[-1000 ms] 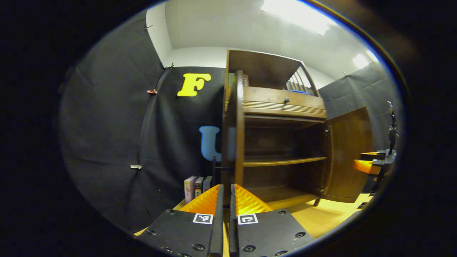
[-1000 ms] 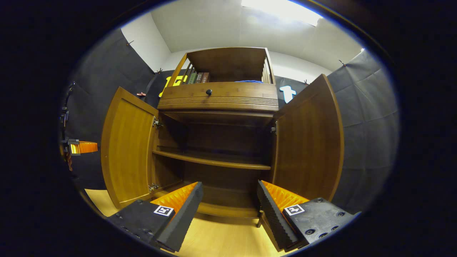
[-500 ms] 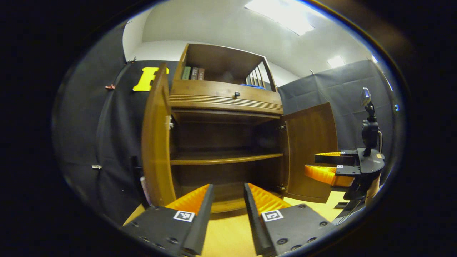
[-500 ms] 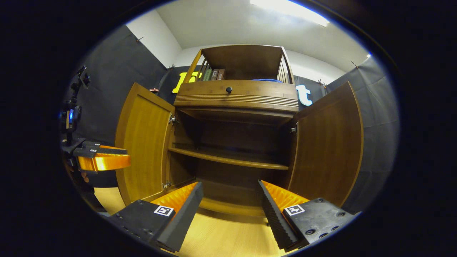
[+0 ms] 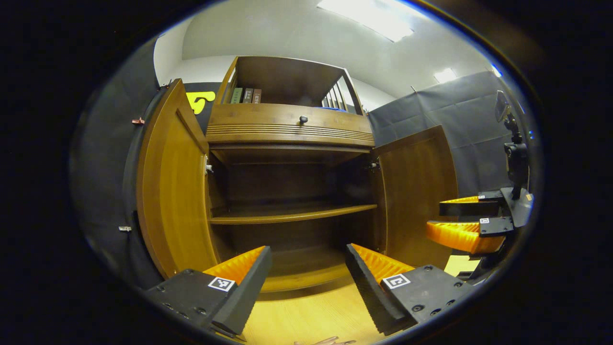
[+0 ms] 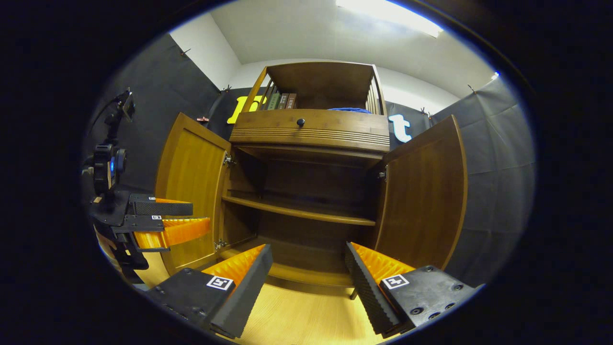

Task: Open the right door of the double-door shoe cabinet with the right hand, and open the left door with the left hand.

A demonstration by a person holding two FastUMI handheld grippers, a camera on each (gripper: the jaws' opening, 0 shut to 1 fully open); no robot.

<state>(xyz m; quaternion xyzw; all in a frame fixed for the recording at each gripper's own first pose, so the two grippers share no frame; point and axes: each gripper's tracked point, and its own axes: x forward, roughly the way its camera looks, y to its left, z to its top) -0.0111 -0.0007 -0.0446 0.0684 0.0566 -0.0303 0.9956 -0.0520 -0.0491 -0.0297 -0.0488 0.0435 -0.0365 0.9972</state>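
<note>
Left door [image 5: 172, 187], right door [image 5: 414, 191] flank shelf [image 5: 292, 214]; drawer [image 5: 289, 125] above; books [image 5: 245, 95] atop.

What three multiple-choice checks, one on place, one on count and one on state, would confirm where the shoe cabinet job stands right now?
1. Where do the books stand?
A. top open compartment, left end
B. middle shelf
C. floor in front of the cabinet

2. How many knobs show on the drawer front?
A. none
B. one
C. three

3. What state are the cabinet doors in?
A. both shut
B. right one open, left one shut
C. both swung open

Answers:
1 A: the spines stand upright by the left slats above the drawer.
2 B: a single dark knob sits at the drawer's middle.
3 C: the left door and right door both stand wide, baring the shelf, with the right gripper and left gripper open and apart from them.
</note>
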